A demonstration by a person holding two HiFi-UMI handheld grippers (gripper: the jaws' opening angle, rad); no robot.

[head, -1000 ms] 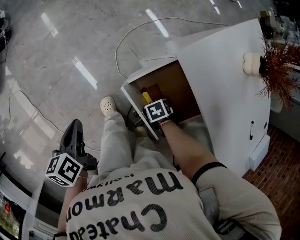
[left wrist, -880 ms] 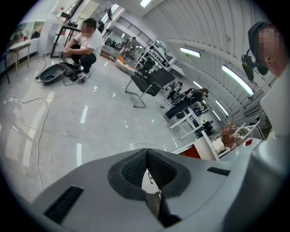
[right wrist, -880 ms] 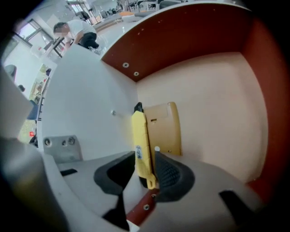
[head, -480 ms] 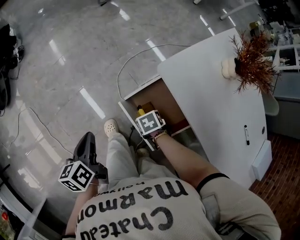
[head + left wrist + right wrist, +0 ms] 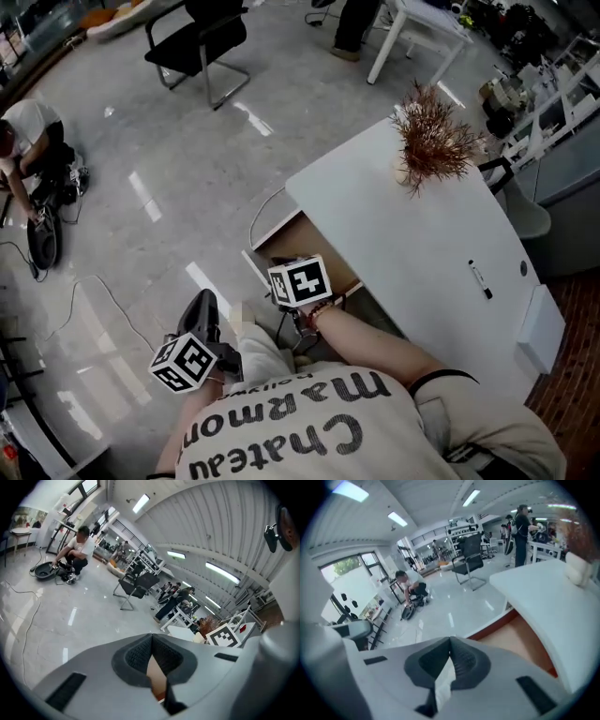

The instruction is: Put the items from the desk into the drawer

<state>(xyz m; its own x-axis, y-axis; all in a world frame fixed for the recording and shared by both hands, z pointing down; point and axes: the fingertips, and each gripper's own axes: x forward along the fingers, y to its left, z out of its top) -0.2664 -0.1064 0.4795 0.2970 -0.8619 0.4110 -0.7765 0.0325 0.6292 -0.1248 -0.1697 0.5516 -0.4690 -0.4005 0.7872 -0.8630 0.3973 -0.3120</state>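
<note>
Drawer (image 5: 302, 246) is standing pulled out from the left edge of the white desk (image 5: 403, 234), near the centre of the head view, with its brown inside showing. A pen (image 5: 479, 279) is lying on the desk towards the right of the frame. A dried plant (image 5: 429, 142) is standing at the desk's upper end.

The right gripper (image 5: 298, 281) is hanging at the drawer's lower edge in the picture. Its jaws have just been closing and are now pressing together with nothing between them. The left gripper (image 5: 202, 305) is hovering at lower left over the grey floor (image 5: 169, 141), apart from the drawer. Its jaws are meeting at the tips and gripping nothing.

A black chair (image 5: 202, 37) is standing at the top of the frame, and a person (image 5: 28, 131) is crouching at the left edge. A thin cable (image 5: 94, 286) is trailing across the floor.
</note>
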